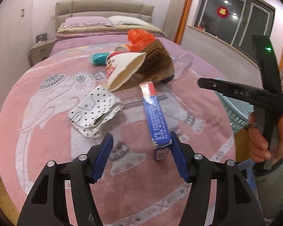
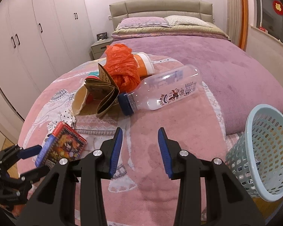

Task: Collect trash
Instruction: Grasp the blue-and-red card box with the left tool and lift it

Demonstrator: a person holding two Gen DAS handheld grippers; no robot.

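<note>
A long blue and red carton [image 1: 155, 120] lies on the pink blanket between the pads of my left gripper [image 1: 141, 156]. Its near end rests against the right pad, and a wide gap separates it from the left pad. The right wrist view shows the same carton [image 2: 64, 143] at lower left, between the left gripper's fingers. My right gripper [image 2: 139, 150] hovers open over bare blanket with nothing between its pads. Beyond it lie a clear plastic bottle [image 2: 160, 90], an orange plastic bag [image 2: 120, 69], folded brown paper [image 2: 105, 92] and a crushed paper cup [image 2: 79, 101].
A light blue perforated basket [image 2: 264, 150] stands off the bed's right edge. Dotted white paper [image 1: 94, 111] and a teal item [image 1: 98, 58] lie on the blanket. A hand [image 1: 260, 143] holds the right gripper's handle. Wardrobes stand to the left, pillows and a headboard at the far end.
</note>
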